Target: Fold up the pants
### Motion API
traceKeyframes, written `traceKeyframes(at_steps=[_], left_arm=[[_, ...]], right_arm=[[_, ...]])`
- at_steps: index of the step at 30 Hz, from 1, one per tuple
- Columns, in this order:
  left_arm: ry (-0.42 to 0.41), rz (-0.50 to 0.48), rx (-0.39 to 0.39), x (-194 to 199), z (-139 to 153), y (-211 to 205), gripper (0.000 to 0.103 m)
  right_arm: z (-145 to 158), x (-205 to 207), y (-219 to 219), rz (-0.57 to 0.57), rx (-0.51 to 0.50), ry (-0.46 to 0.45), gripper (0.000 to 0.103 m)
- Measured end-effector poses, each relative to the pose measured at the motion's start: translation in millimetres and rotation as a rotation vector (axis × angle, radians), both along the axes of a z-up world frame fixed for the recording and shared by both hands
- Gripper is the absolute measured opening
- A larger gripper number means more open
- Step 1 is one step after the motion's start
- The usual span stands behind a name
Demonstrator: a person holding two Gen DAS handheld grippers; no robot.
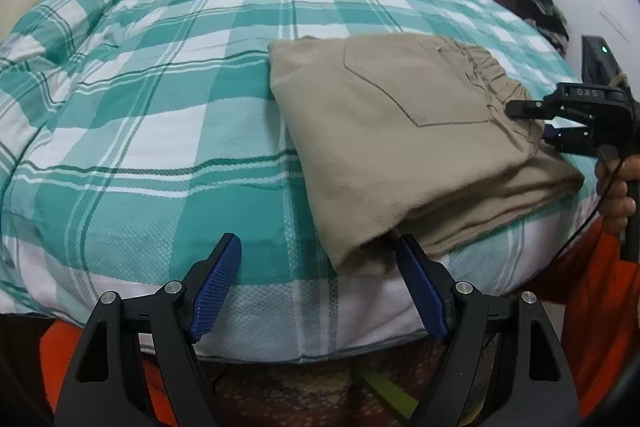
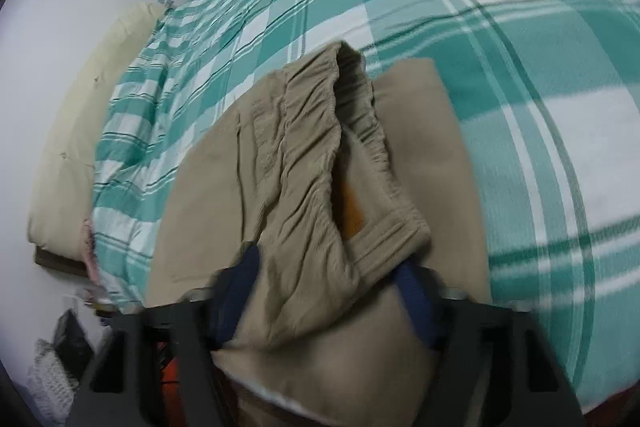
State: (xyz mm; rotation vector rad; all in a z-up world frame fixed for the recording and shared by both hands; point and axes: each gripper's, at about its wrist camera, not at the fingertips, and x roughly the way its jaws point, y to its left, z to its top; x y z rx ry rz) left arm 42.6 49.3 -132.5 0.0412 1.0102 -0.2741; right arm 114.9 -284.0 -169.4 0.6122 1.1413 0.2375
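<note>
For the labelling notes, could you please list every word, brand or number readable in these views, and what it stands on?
"DAS": pale letters on the black body of the right gripper, seen from the left wrist view.
No other text is readable; the pants and the bedspread show none.

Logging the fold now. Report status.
Left hand-held gripper open, empty. Right hand-held gripper astride the waistband, grip unclear. Tan pants folded on the bed. Nothing obstructing.

My work surface: a bed (image 1: 168,131) covered by a teal-and-white plaid woven blanket (image 1: 132,83). On the blanket, near the edge closest to me, lie the folded beige cotton pants (image 1: 384,131), elastic waistband uppermost. A cream pillow (image 2: 76,131) rests at the head end.
</note>
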Motion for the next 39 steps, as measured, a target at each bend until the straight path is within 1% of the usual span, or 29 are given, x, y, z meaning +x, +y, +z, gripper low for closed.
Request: traceKeyframes(at_steps=[1, 2, 3, 4, 5, 7, 8, 9, 10, 11, 12, 15, 16, 17, 19, 21, 23, 24, 25, 26, 27, 29, 30, 32, 33, 35, 37, 39], left_arm=[[-0.003, 0.005, -0.004, 1, 1, 0, 0.081], [-0.001, 0.004, -0.023, 2, 2, 0, 0.081], [0.0, -0.005, -0.04, 2, 3, -1, 0.081], [-0.003, -0.025, -0.056, 1, 4, -4, 0.081], [-0.012, -0.051, -0.051, -1, 5, -10, 0.081], [-0.025, -0.079, 0.005, -2, 3, -21, 0.081], [-0.024, -0.071, 0.046, 0, -1, -26, 0.081], [-0.012, -0.045, 0.059, 4, -4, -25, 0.08], [0.009, -0.016, 0.044, 8, -6, -20, 0.075], [0.038, 0.02, 0.0, 12, -7, -11, 0.073], [0.07, 0.063, -0.074, 15, -8, 4, 0.073], [0.117, 0.095, -0.184, 16, -9, 27, 0.073], [0.128, 0.098, -0.203, 15, -10, 29, 0.073], [0.134, 0.1, -0.205, 15, -11, 29, 0.071], [0.146, 0.098, -0.18, 14, -15, 24, 0.07], [0.161, 0.096, -0.174, 14, -19, 23, 0.07], [0.169, 0.085, -0.158, 14, -20, 20, 0.071], [0.167, 0.078, -0.145, 14, -19, 18, 0.071], [0.164, 0.068, -0.124, 13, -18, 15, 0.071], [0.164, 0.062, -0.106, 11, -16, 13, 0.071], [0.163, 0.053, -0.088, 9, -13, 12, 0.071], [0.161, 0.03, -0.072, 0, -5, 14, 0.072], [0.15, 0.018, -0.059, -7, 2, 16, 0.072], [0.103, 0.023, -0.036, -19, 17, 24, 0.072], [0.062, 0.038, -0.03, -23, 29, 28, 0.072], [0.002, 0.05, -0.039, -20, 43, 31, 0.072], [-0.058, 0.026, -0.066, -10, 57, 22, 0.072], [-0.103, -0.023, -0.066, 1, 64, 4, 0.072]], right_arm=[[0, 0, -2, -0.011, 0.029, -0.007, 0.036], [4, -3, -6, -0.026, 0.088, -0.036, 0.031], [9, -5, -8, -0.031, 0.12, -0.064, 0.029], [14, -6, -9, -0.032, 0.126, -0.083, 0.028], [18, -7, -8, -0.034, 0.126, -0.096, 0.028], [28, -9, -8, -0.043, 0.148, -0.119, 0.028], [33, -10, -6, -0.04, 0.155, -0.132, 0.027], [40, -11, -4, -0.036, 0.163, -0.152, 0.027], [46, -12, -3, -0.035, 0.176, -0.167, 0.027], [51, -13, -3, -0.039, 0.192, -0.18, 0.027], [57, -14, -2, -0.045, 0.206, -0.193, 0.027], [74, -19, -4, -0.058, 0.226, -0.237, 0.027], [79, -22, -8, -0.069, 0.24, -0.246, 0.027], [81, -24, -12, -0.078, 0.254, -0.251, 0.026], [81, -31, -21, -0.094, 0.266, -0.249, 0.026], [71, -37, -28, -0.103, 0.228, -0.223, 0.026], [46, -41, -35, -0.117, 0.124, -0.157, 0.026], [25, -43, -35, -0.104, 0.034, -0.108, 0.026], [12, -44, -33, -0.089, -0.015, -0.083, 0.027], [1, -47, -31, -0.083, -0.034, -0.08, 0.027], [-1, -48, -31, -0.087, -0.032, -0.084, 0.027], [7, -47, -34, -0.08, -0.024, -0.084, 0.033], [13, -46, -36, -0.07, -0.032, -0.086, 0.04], [28, -51, -45, -0.088, -0.068, -0.105, 0.045], [37, -55, -51, -0.113, -0.096, -0.122, 0.046], [58, -62, -62, -0.153, -0.201, -0.176, 0.046], [79, -63, -57, -0.124, -0.281, -0.255, 0.046], [93, -59, -44, -0.064, -0.299, -0.323, 0.046]])
